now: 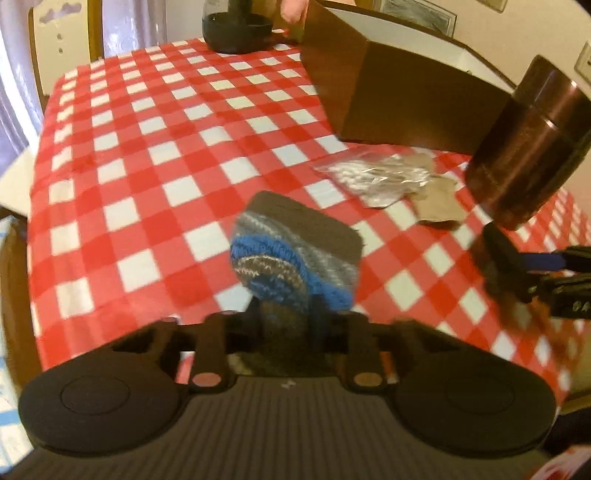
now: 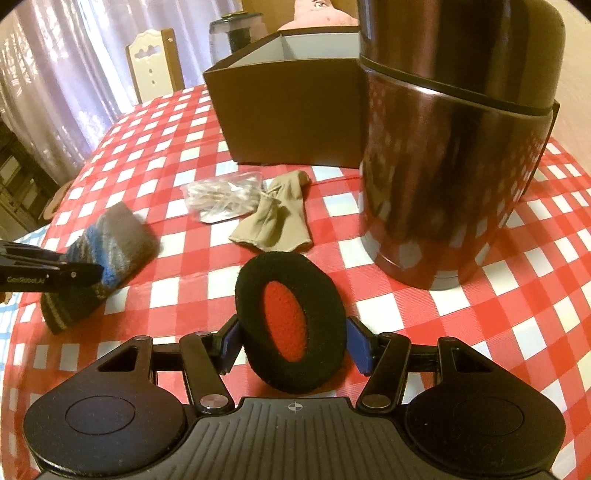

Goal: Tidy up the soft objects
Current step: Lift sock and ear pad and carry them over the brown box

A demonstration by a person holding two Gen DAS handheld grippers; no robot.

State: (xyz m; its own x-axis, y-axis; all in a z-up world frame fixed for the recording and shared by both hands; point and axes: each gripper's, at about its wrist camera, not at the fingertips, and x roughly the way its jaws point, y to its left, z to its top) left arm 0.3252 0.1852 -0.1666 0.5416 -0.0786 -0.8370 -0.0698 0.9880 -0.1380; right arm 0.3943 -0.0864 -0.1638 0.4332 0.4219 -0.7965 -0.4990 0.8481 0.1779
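Note:
My left gripper (image 1: 286,314) is shut on a knitted sock (image 1: 291,251) striped blue, grey and brown, held just above the checked cloth; it also shows in the right wrist view (image 2: 110,251) with the left gripper (image 2: 86,275) on it. My right gripper (image 2: 291,343) is shut on a black earmuff pad with a red centre (image 2: 288,325), standing on edge. The right gripper (image 1: 532,273) shows at the right of the left wrist view. A beige sock (image 2: 273,218) and a clear plastic bag (image 2: 225,195) lie beyond.
A brown cardboard box (image 2: 288,114) with white dividers stands at the back. A tall dark metal flask (image 2: 454,147) stands to the right. A dark glass jar (image 1: 236,29) and a person's hand (image 1: 293,11) are at the far edge. A chair (image 2: 155,59) is behind the table.

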